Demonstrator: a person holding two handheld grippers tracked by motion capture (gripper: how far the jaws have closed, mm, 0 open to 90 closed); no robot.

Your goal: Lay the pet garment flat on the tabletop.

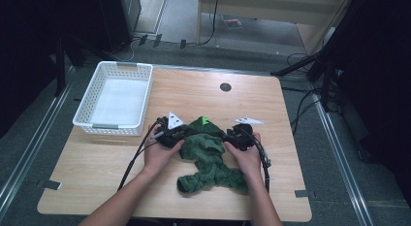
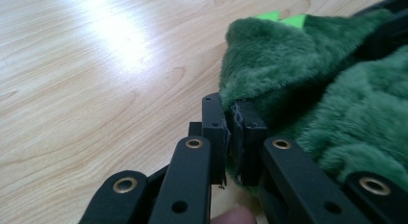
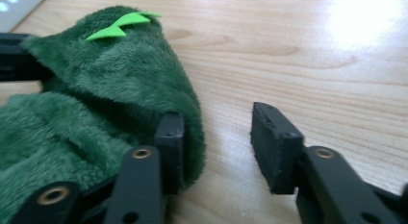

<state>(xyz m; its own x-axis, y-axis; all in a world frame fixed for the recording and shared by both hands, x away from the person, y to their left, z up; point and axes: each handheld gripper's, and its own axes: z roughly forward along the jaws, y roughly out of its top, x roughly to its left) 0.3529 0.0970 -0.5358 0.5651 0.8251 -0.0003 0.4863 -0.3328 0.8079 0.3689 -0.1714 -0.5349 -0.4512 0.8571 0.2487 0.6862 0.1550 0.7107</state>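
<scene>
Garment (image 1: 209, 155), green plush, lies at frame centre on worktop (image 1: 291, 138), long axis from spiked hood at top to lower edge. Left tool (image 2: 230, 132) clamps hood edge; right tool (image 3: 216, 137) jaws apart.

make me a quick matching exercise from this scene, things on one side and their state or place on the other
Things:
1. left claw
2. right claw
3. white basket
4. green plush garment

States or places:
a. open, one jaw against the plush
b. lying crumpled between both hands
c. shut on the plush edge
d. at the table's far left, holding nothing

Pairs: 1-c, 2-a, 3-d, 4-b
</scene>
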